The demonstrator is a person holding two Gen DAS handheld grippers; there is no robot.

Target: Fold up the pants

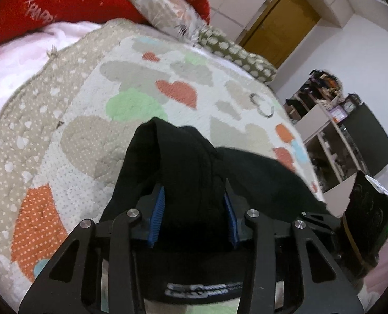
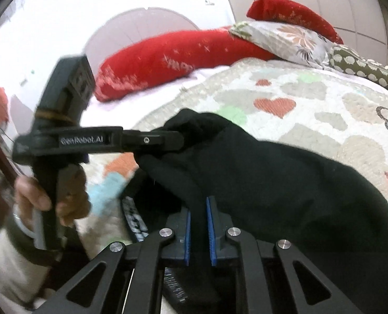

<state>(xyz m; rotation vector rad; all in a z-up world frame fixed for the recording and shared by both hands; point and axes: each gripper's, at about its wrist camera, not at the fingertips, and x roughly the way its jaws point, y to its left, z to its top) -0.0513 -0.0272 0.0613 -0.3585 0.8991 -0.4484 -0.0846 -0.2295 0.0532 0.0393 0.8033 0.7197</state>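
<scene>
White lettering reading "GenRobot.AI" is showing on the side of the black left gripper [image 2: 167,141], "HAPP" in pale letters is showing on the red pillow [image 1: 44,2], and the white print on the black pants' waistband [image 1: 201,289] is blurring past reading.

A bunched fold of black pants [image 1: 194,172] is clamped between the blue pads [image 1: 158,217] of the left hand-held gripper [image 1: 194,219] at 6 o'clock. A heart-patterned quilt [image 1: 131,83] is spread beneath, red pillows [image 1: 63,2] are seen at 11 o'clock, and a shelf [image 1: 327,136] at 3 o'clock.
</scene>
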